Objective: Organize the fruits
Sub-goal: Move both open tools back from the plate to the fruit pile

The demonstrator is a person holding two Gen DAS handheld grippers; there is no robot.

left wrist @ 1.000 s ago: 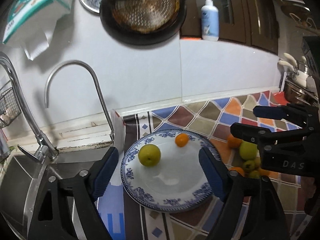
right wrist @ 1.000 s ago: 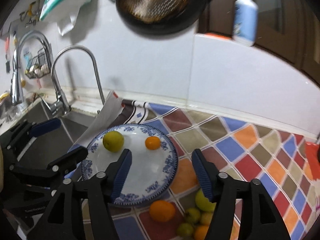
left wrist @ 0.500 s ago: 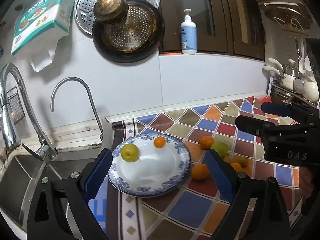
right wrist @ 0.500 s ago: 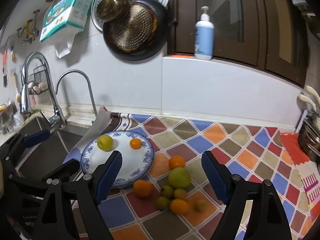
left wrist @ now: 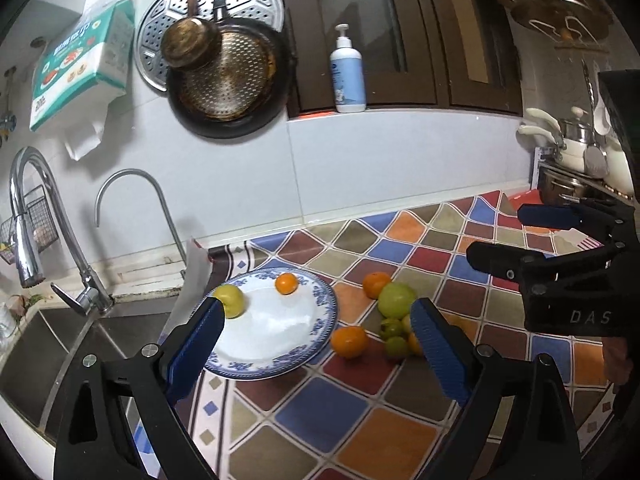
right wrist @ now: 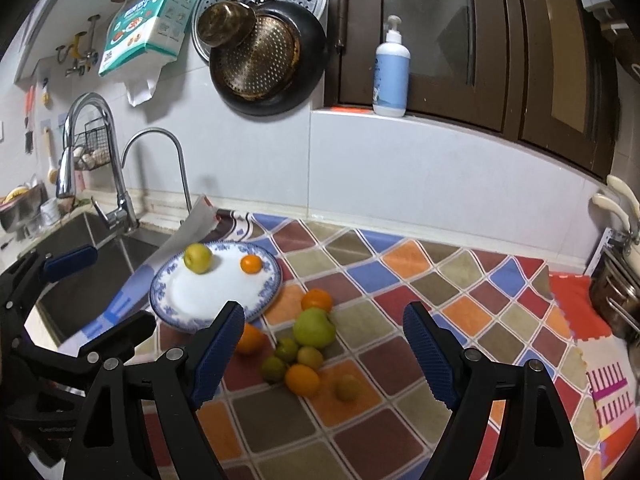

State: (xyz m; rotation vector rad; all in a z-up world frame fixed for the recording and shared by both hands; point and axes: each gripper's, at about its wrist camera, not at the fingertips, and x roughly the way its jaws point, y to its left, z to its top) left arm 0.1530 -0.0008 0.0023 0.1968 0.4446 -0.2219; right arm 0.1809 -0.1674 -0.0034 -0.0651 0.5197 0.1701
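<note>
Here both grippers hang above the counter, pointing down at it, neither touching anything. The left gripper (left wrist: 316, 334) has its blue pads spread wide with only air between them; past them lie the plate (left wrist: 320, 320) and the loose fruit. The right gripper (right wrist: 324, 344) is likewise spread and grips nothing, and the fruit cluster shows in its gap.

The blue-rimmed plate sits on the chequered mat (right wrist: 400, 280), just beside the sink (right wrist: 80, 280). 2 fruits rest on it, well apart: a yellow-green apple (right wrist: 197, 258) toward the sink side and a small orange (right wrist: 251, 264) toward the wall side.

The remaining fruit lies on the mat to the right of the plate. A large green apple (right wrist: 314, 328) sits in the middle, touching an orange (right wrist: 317, 300) behind it. Another orange (right wrist: 250, 338) lies close to the plate rim, partly hidden by the right gripper's left pad. In front of the green apple, 3 small green fruits (right wrist: 286, 350) and 1 more orange (right wrist: 302, 378) are bunched together. 1 small yellowish fruit (right wrist: 347, 387) lies slightly apart to the right.

In the left wrist view the right gripper appears at the right edge, clear of the fruit.
</note>
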